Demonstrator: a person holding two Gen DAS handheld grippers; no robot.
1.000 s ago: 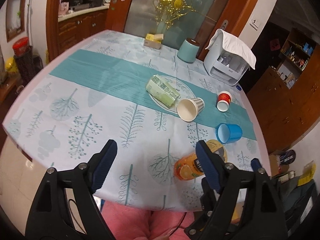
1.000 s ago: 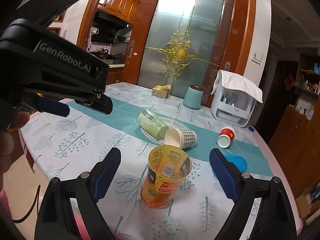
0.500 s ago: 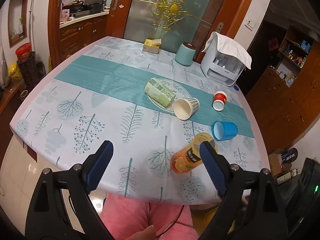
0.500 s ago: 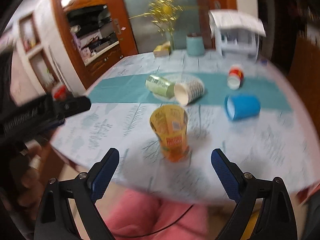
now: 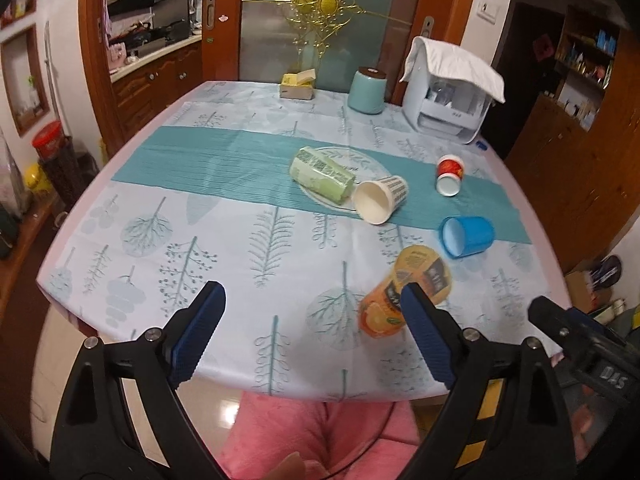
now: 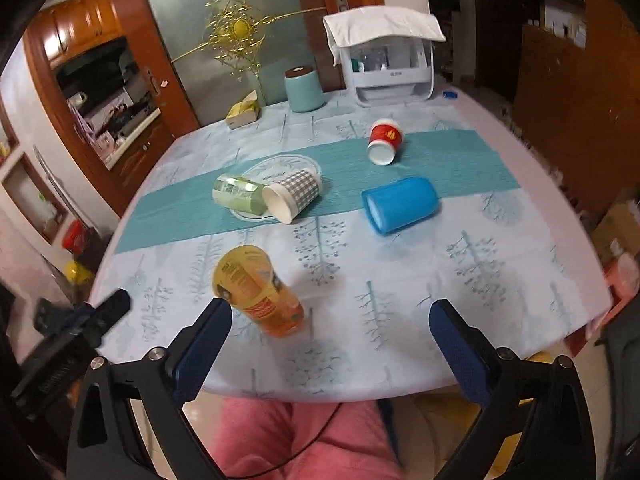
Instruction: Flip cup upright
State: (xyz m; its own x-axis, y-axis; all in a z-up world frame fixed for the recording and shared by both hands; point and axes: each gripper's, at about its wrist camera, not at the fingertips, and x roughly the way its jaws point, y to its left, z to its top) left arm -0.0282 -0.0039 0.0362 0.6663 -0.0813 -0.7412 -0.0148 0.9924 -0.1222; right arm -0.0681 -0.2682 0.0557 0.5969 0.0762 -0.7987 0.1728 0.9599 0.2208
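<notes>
Above the near edge of a table (image 5: 168,216) covered with a pale tree-print cloth, two hand-held grippers are held side by side, both raised off the surface and aimed forward and down over the tabletop. The left gripper (image 5: 312,332) is seen with its blue-padded fingers (image 5: 198,334) spread wide, and nothing is gripped between them. The right gripper (image 6: 330,346) is likewise held with its fingers (image 6: 458,354) wide apart and empty. In the left wrist view, part of the right gripper's black body is visible at the lower right; in the right wrist view, the left gripper's body is seen at the lower left. Pink-clad legs (image 6: 304,440) are visible below the table edge.

An orange cup (image 5: 400,300) is stood upright on the cloth near the front edge, its open mouth facing up. In the left view it is partly covered by the left gripper's right finger; in the right view it lies just beyond the right gripper's left finger, untouched.

Farther back, four cups are lying on their sides: a blue cup (image 6: 400,205), a red cup (image 6: 384,141), a checked paper cup (image 6: 294,196) and a green cup (image 6: 236,195), the last two touching beside a round plate (image 6: 280,164) on a teal runner (image 6: 448,160).
</notes>
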